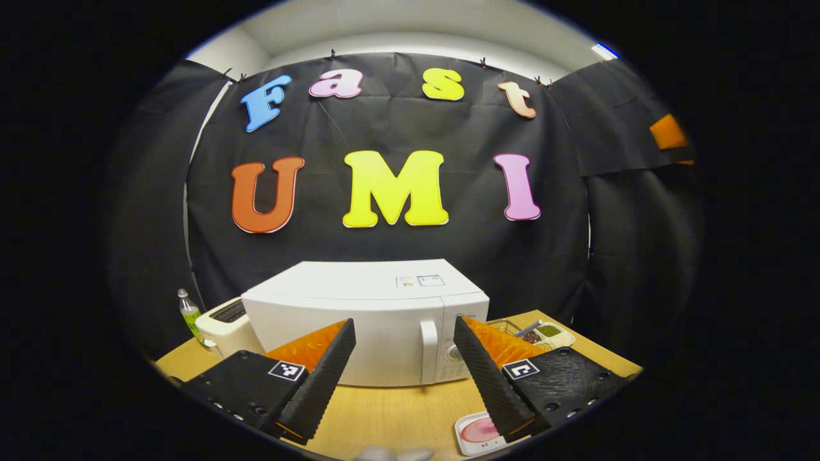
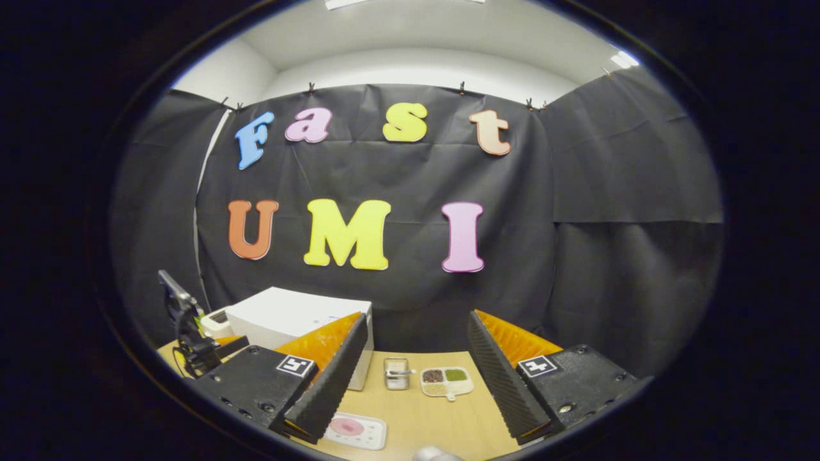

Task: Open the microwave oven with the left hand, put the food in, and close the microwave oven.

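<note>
The white microwave (image 1: 365, 320) stands on the wooden table with its door closed and its upright handle (image 1: 428, 342) at the door's right side. My left gripper (image 1: 403, 325) is open in front of the door, short of it, with nothing between its fingers. A white tray of pink food (image 1: 477, 432) lies on the table near me, partly behind the right finger. In the right gripper view the microwave (image 2: 288, 314) is at the left and the food tray (image 2: 355, 429) lies low, beside the left finger. My right gripper (image 2: 418, 317) is open and holds nothing.
A white toaster (image 1: 224, 323) and a small bottle (image 1: 189, 314) stand left of the microwave. To the microwave's right are a divided dish of beans (image 2: 446, 380) and a small metal box (image 2: 397, 372). A dark device (image 2: 186, 333) shows at the table's left edge.
</note>
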The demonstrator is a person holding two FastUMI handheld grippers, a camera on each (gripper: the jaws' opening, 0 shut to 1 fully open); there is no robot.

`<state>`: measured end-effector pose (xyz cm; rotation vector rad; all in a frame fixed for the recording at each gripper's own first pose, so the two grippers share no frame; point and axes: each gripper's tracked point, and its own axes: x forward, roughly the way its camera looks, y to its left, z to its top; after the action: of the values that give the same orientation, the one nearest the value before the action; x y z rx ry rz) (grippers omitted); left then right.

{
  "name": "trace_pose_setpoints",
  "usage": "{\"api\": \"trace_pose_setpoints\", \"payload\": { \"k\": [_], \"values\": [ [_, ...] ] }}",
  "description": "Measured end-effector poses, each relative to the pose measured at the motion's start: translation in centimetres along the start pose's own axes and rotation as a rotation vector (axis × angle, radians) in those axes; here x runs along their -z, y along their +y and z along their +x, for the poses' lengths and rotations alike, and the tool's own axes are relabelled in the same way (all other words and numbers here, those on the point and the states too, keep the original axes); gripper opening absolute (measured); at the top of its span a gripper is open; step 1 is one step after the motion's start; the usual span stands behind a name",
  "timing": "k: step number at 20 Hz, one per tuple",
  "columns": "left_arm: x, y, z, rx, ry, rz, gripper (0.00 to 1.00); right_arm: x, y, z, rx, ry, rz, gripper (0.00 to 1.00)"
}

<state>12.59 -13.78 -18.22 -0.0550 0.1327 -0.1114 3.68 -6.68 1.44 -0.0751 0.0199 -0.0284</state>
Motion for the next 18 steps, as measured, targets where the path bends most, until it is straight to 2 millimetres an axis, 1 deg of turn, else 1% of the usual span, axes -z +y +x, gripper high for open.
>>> {"api": "trace_pose_setpoints", "payload": {
  "k": [1,2,4,5,6,7,8,10,11,12,13,14,15,16,17,18],
  "values": [
    [1.1,-0.6,1.4,0.003,0.006,0.004,0.96,-0.1,-0.5,0.1,0.008,0.004,-0.015,0.94],
    [2.2,-1.2,2.7,0.005,0.020,0.011,0.96,-0.1,-1.0,0.2,0.015,0.007,-0.023,1.00],
    [3.9,-1.6,5.3,-0.005,0.032,0.012,0.96,0.1,-1.4,0.4,0.019,0.022,-0.031,1.00],
    [4.7,-1.7,6.5,-0.012,0.039,0.011,0.96,0.2,-1.6,0.4,0.020,0.030,-0.042,0.94],
    [5.2,-1.7,7.5,-0.019,0.042,0.011,0.96,0.3,-1.9,0.5,0.024,0.034,-0.051,1.00],
    [5.7,-1.8,8.4,-0.022,0.045,0.007,0.95,0.2,-2.1,0.6,0.030,0.036,-0.057,0.95],
    [6.1,-1.8,9.1,-0.028,0.045,0.011,0.95,0.1,-2.4,0.6,0.034,0.036,-0.056,0.94],
    [6.8,-1.9,10.2,-0.033,0.053,0.033,0.94,0.5,-2.6,0.8,0.038,0.047,-0.050,0.94],
    [7.1,-1.9,10.5,-0.031,0.054,0.039,0.93,0.8,-2.6,0.9,0.037,0.058,-0.046,1.00],
    [7.3,-2.0,10.7,-0.031,0.049,0.036,0.91,1.1,-2.5,1.0,0.034,0.066,-0.041,1.00],
    [7.2,-2.1,10.9,-0.025,0.044,0.026,0.89,1.3,-2.5,1.1,0.034,0.073,-0.037,0.95],
    [7.4,-2.2,11.0,-0.032,0.049,0.027,0.88,1.6,-2.5,1.2,0.032,0.081,-0.034,0.94],
    [7.5,-1.9,10.9,-0.045,0.048,0.036,0.86,1.7,-2.5,1.2,0.033,0.086,-0.029,1.00],
    [7.4,-1.4,11.1,-0.065,0.038,0.044,0.80,1.9,-2.7,1.2,0.037,0.090,-0.025,0.95],
    [7.5,-1.4,11.1,-0.064,0.042,0.034,0.60,1.9,-2.8,1.2,0.038,0.094,-0.027,0.95],
    [7.5,-1.6,11.0,-0.059,0.041,0.025,0.37,2.2,-2.7,1.2,0.038,0.098,-0.028,0.94]
  ]
}}
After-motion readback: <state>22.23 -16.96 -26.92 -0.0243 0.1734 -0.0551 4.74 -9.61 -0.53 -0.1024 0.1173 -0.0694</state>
